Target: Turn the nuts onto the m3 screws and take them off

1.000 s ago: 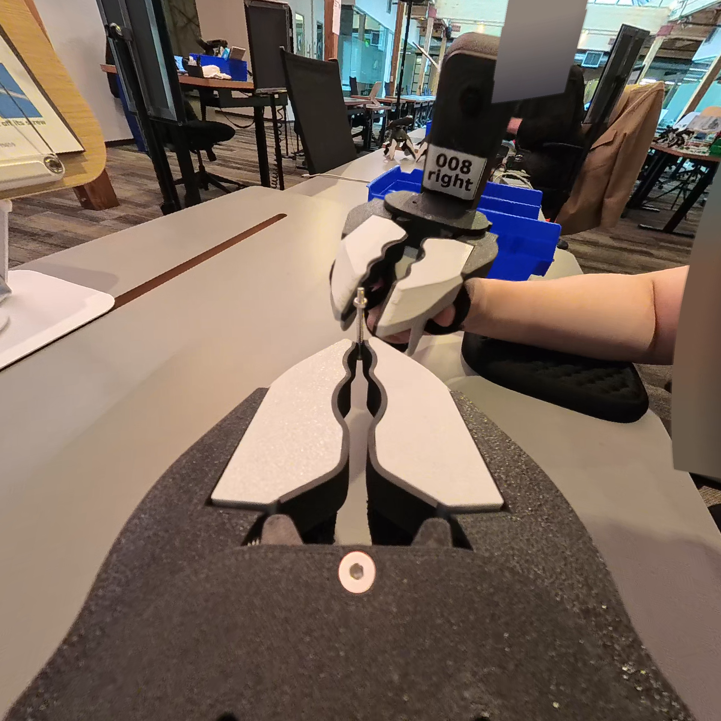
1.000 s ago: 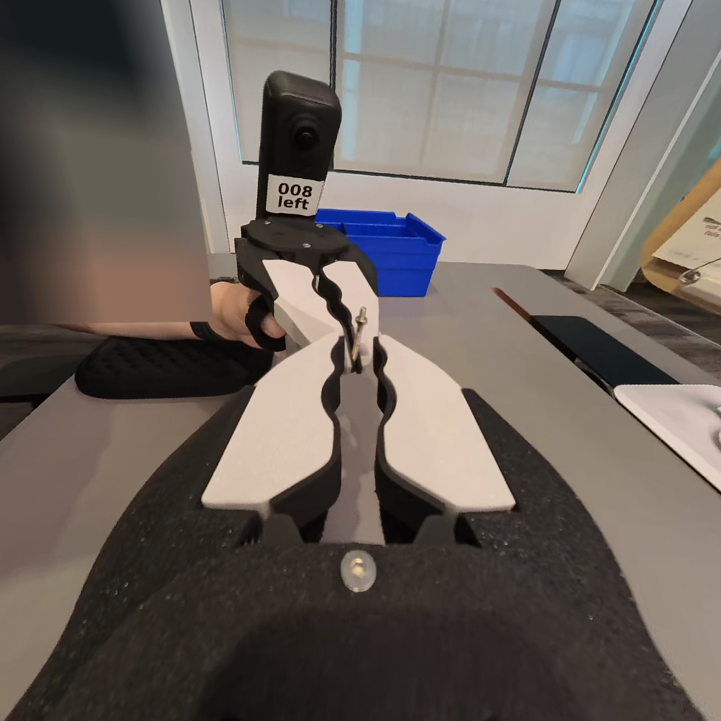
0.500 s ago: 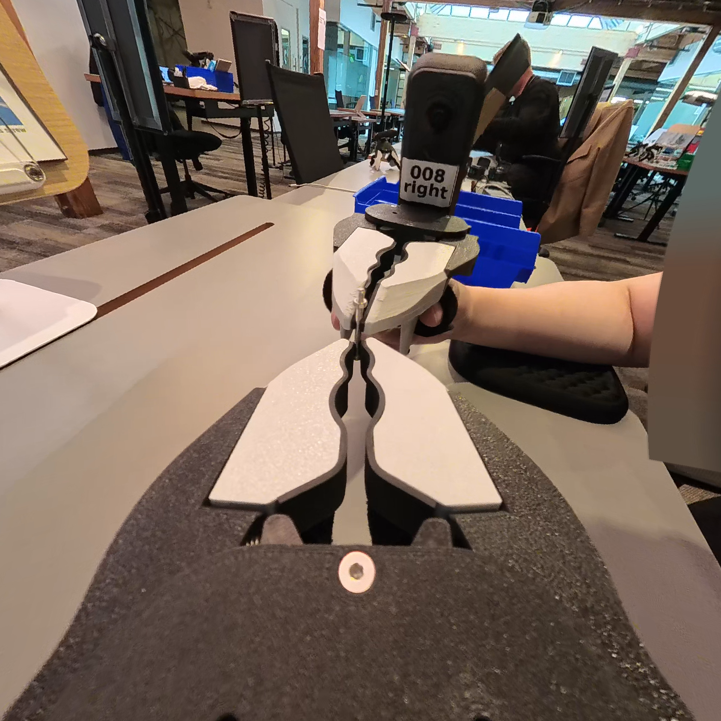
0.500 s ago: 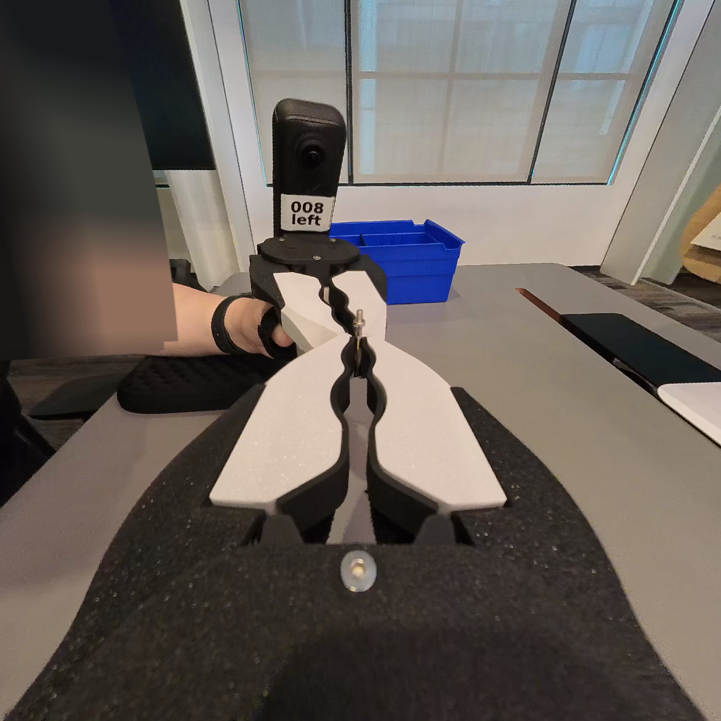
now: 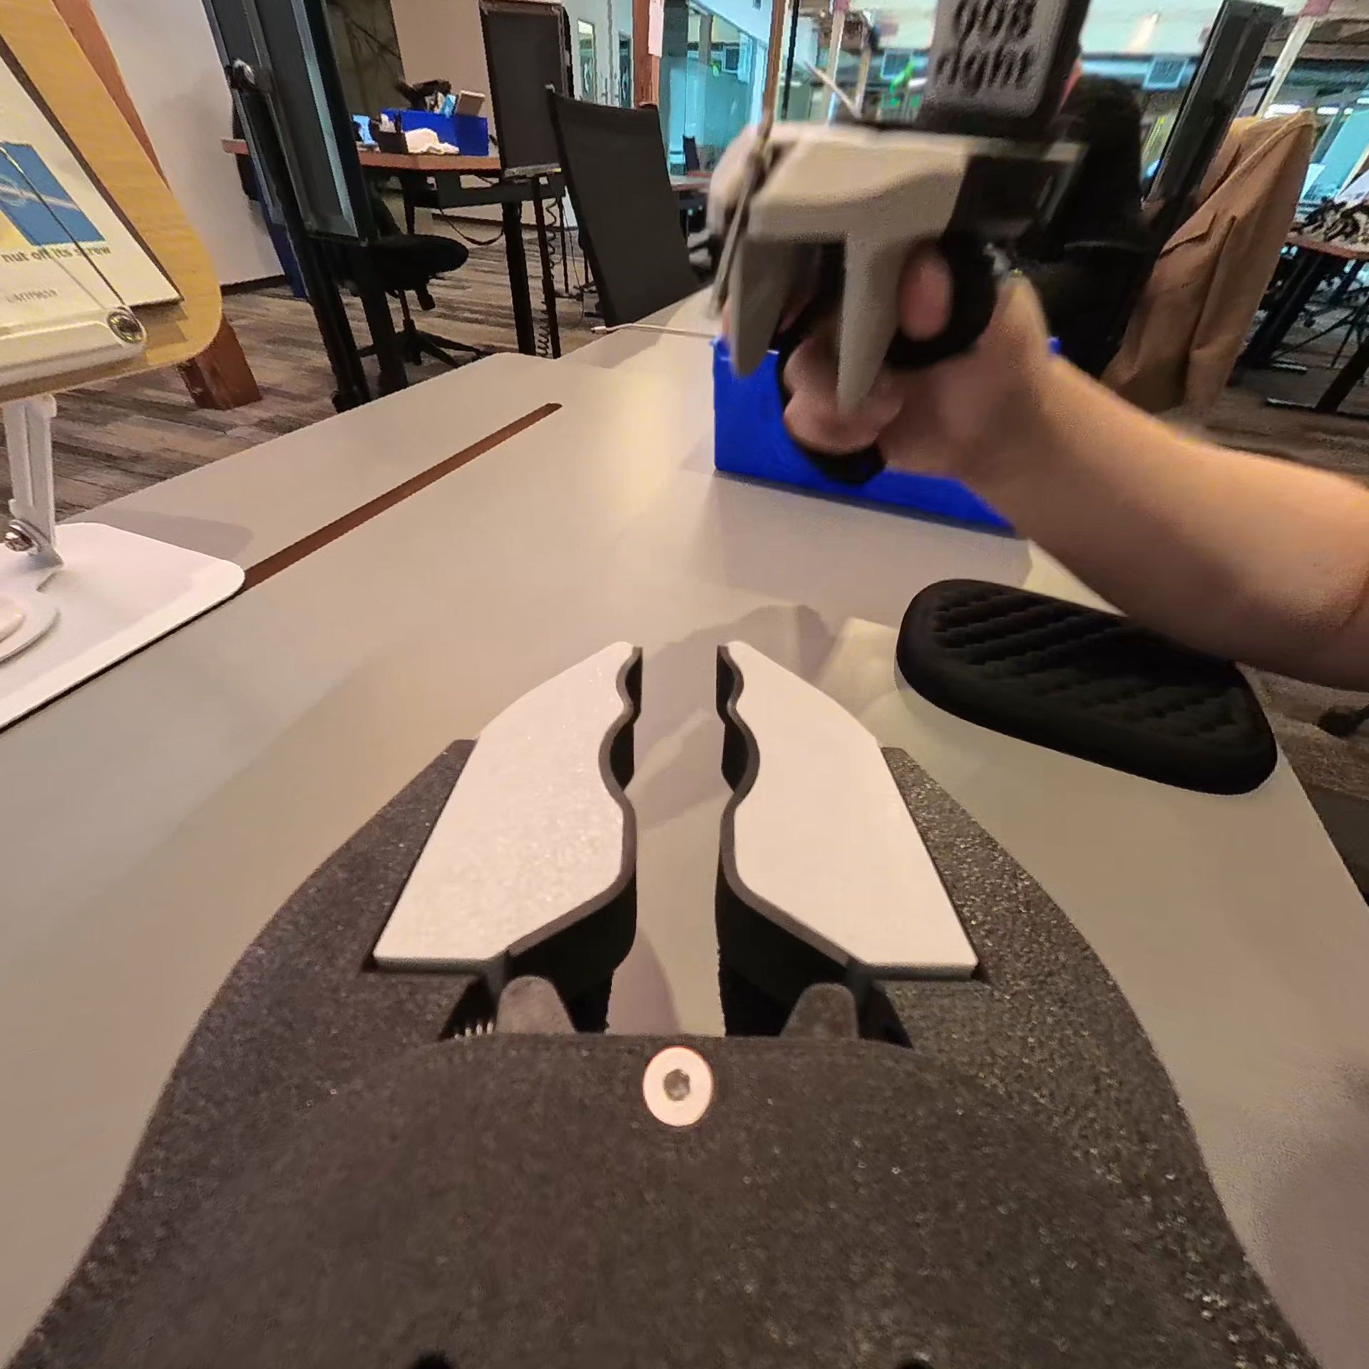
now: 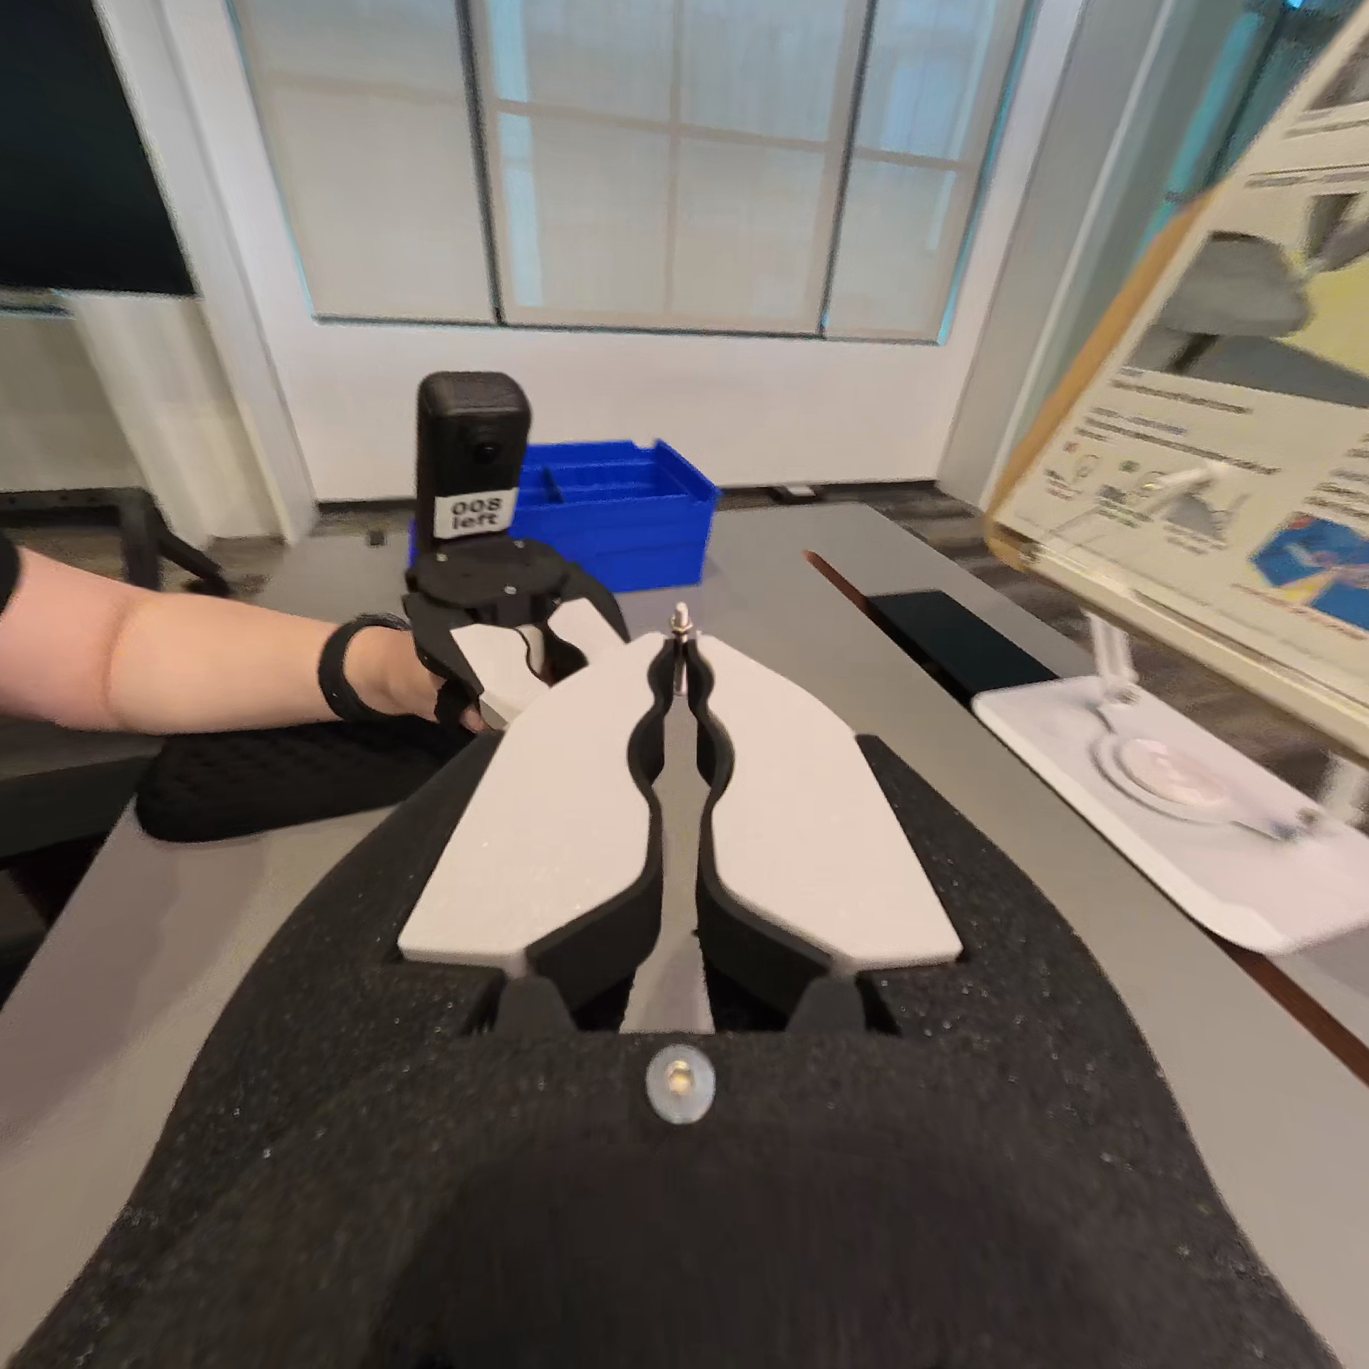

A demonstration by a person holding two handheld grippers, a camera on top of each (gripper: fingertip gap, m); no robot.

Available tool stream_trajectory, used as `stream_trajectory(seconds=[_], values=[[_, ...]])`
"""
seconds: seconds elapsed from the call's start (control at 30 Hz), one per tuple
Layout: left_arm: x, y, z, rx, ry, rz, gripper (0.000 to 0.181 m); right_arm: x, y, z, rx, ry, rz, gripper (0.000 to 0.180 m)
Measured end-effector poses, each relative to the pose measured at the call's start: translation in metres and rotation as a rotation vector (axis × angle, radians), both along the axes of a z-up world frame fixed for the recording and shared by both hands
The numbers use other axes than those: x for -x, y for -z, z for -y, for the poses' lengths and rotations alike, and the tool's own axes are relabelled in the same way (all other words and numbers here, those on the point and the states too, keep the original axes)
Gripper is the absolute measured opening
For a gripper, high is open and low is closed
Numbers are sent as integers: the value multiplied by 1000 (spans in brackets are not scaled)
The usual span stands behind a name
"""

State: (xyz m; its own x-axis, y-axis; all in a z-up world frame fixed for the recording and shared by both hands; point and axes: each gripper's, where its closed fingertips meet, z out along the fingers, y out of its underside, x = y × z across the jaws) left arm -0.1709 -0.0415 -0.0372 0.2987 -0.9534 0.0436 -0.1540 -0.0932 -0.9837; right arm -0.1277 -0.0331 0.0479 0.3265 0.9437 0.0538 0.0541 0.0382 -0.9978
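Observation:
My right gripper (image 6: 680,652) is shut on a thin M3 screw (image 6: 678,667), which stands upright between its tips. A small nut (image 6: 680,630) sits near the screw's top end. In the left wrist view the right gripper (image 5: 741,200) is blurred, high above the grey table (image 5: 444,667), with the screw (image 5: 737,230) in its tips. My left gripper (image 5: 678,655) is open and empty, low over the table. It also shows in the right wrist view (image 6: 533,667), left of and behind the screw, with its jaws apart.
A blue bin (image 6: 615,518) stands at the back of the table and also shows in the left wrist view (image 5: 770,452). A black wrist pad (image 5: 1074,689) lies near the table's edge. A white stand base (image 6: 1185,815) carries a sign board (image 6: 1222,407). A flat black pad (image 6: 956,644) lies beside it. There is about 10 cm between the tips of the two grippers.
My left gripper has opened and let go of the screw, then drawn back and down. My right gripper has kept the screw and lifted it up and away.

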Motion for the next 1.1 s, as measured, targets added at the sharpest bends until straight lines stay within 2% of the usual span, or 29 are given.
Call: stream_trajectory(seconds=[0.13,0.27,0.33,0.43,0.5,0.6,0.7,0.87,1.1], values=[[0,3,0,-8,-2,-24,16,-66,-18,10,19,198,219,2],[0,5,0,-10,-8,-45,15,-180,-23,21,195,450,440,3],[-1,7,0,-9,-7,-59,15,-245,-13,24,326,593,531,3],[-2,9,0,5,-6,-71,15,-329,26,28,615,747,640,3],[-2,8,0,5,-6,-81,15,-360,59,30,832,764,659,3],[-2,8,-2,-5,-9,-93,14,-386,104,25,1052,779,716,3],[-1,8,-6,-7,-18,-112,14,-398,136,13,1154,793,766,3],[-2,-3,-16,-4,-53,-136,14,-406,168,0,1250,789,812,3],[-7,-24,-14,-40,-79,-168,12,-404,192,-17,1245,760,782,3]])
